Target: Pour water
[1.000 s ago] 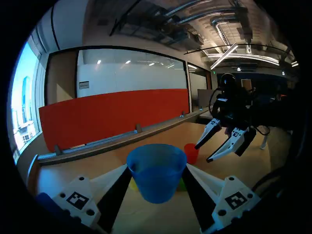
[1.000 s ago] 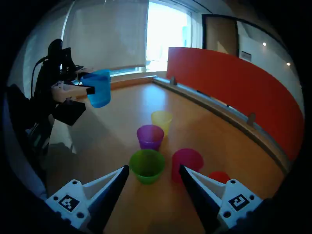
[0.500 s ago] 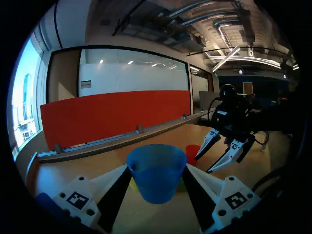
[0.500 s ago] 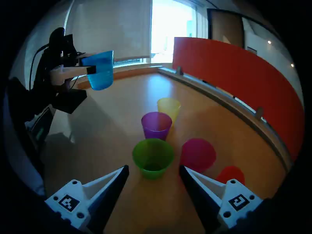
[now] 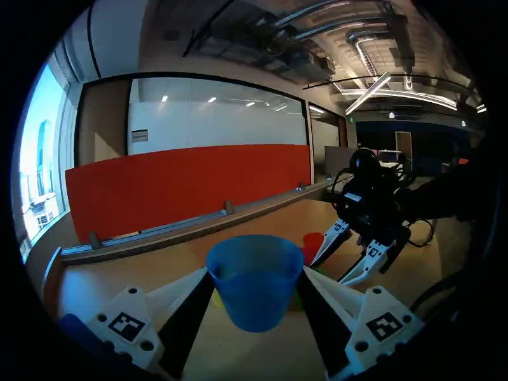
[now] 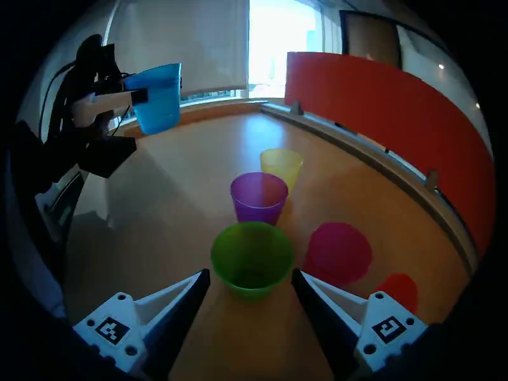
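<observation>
My left gripper (image 5: 254,273) is shut on a translucent blue cup (image 5: 255,289), held upright above the wooden table (image 5: 254,355); the cup's lower part looks darker, as if it holds water. From the right gripper view, that blue cup (image 6: 152,96) hangs at the upper left in the left gripper (image 6: 151,99). My right gripper (image 6: 249,274) is open, its fingertips on either side of a green cup (image 6: 252,257) without touching it. The right gripper (image 5: 327,273) also appears low over the cups beyond the blue cup.
Behind the green cup stand a purple cup (image 6: 258,197) and a yellow cup (image 6: 281,166). A magenta cup (image 6: 338,251) and a red cup (image 6: 397,289) sit to the right. An orange partition (image 6: 394,120) lines the table's far edge. The red cup (image 5: 312,244) stands by the right gripper.
My right gripper has moved forward and down toward the green cup, which now sits between its fingertips. The left gripper still holds the blue cup level.
</observation>
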Action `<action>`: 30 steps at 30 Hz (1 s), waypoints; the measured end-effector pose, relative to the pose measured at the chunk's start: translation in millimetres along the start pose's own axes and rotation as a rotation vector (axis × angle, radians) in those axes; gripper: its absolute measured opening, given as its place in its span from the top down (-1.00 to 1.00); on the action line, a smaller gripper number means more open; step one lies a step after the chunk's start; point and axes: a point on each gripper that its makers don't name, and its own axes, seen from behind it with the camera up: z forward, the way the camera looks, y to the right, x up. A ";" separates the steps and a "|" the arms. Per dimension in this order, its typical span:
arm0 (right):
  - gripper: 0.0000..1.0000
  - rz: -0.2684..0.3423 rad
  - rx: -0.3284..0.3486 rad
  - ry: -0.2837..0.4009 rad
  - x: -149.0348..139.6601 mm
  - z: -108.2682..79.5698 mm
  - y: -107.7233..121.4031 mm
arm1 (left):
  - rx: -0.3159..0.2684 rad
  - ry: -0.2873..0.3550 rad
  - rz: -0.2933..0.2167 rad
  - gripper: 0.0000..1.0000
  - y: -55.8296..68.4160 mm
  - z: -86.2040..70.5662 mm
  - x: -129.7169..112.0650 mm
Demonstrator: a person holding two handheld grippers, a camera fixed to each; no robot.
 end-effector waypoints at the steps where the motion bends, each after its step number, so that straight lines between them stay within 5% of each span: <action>1: -1.00 -0.001 0.000 0.001 0.0 2.4 0.1 | 0.000 -0.001 0.000 -0.69 -0.1 0.4 -0.7; 14: -0.98 0.005 -0.008 0.024 2.1 24.2 -0.7 | -0.002 -0.012 0.000 -0.69 0.4 1.9 -4.9; 18: -0.83 0.007 -0.023 0.035 3.4 27.9 1.3 | -0.004 -0.014 0.001 -0.69 1.8 1.7 -6.1; 30: -0.79 0.033 -0.023 0.094 16.1 16.0 -2.7 | -0.010 -0.022 0.003 -0.68 6.7 1.7 -9.4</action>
